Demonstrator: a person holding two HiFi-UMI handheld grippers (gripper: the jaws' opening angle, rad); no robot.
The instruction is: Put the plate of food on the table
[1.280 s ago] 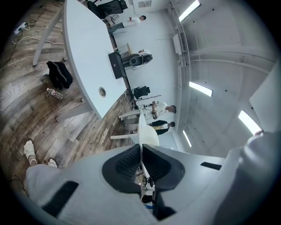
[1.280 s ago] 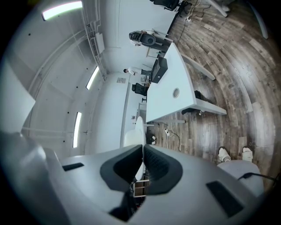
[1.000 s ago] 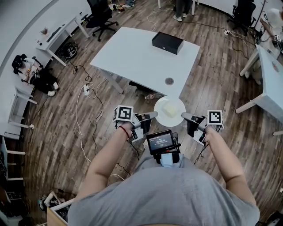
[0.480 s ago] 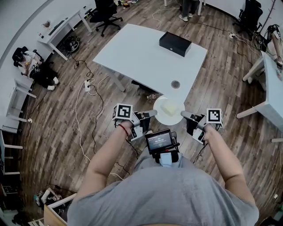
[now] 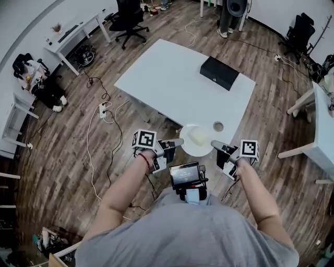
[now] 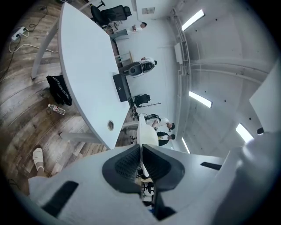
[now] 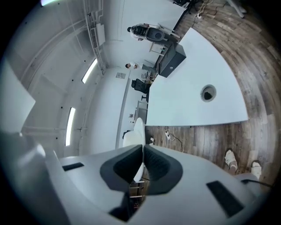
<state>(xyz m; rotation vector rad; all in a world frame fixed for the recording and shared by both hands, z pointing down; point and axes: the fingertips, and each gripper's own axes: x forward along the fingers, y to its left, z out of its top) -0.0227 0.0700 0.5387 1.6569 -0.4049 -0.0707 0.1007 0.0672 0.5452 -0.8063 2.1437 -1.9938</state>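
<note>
Left hand-held gripper [image 5: 178, 141] and right hand-held gripper [image 5: 214, 143] clamped.

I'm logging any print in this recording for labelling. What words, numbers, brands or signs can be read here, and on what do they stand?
No text here can be read.
Small screen at the person's chest: lit, with lines of print too small to read.
Wall sign: too small and blurred to read.
Left marker cube, right marker cube: black-and-white square patterns only, no letters.
Black box, plate: no print visible.

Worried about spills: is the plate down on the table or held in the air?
In the air: left gripper and right gripper clamp the plate by its rim.
</note>
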